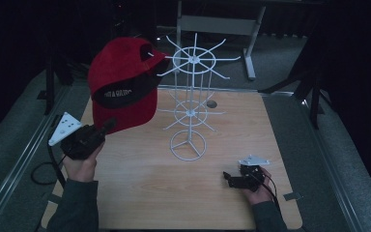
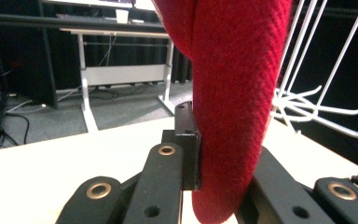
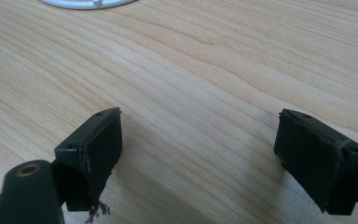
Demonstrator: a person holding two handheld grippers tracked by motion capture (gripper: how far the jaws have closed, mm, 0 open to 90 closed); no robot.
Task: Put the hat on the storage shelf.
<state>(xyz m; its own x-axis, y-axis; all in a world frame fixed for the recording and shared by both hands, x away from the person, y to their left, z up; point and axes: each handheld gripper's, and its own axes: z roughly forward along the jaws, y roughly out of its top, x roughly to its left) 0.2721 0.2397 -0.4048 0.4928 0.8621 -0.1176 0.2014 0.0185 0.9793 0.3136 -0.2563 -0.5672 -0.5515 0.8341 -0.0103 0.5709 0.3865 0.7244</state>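
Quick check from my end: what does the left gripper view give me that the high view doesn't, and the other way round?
Left gripper view alone: the close grip, with the red cap's brim pinched between the left gripper's black jaws, and a white-legged desk behind the table.

High view alone: the whole cap held up beside the top ring of the white wire rack, the rack's round base on the wooden table, and the right gripper low at the near right, jaws apart, holding nothing.

Both: the red cap, the rack's white prongs, the tabletop.
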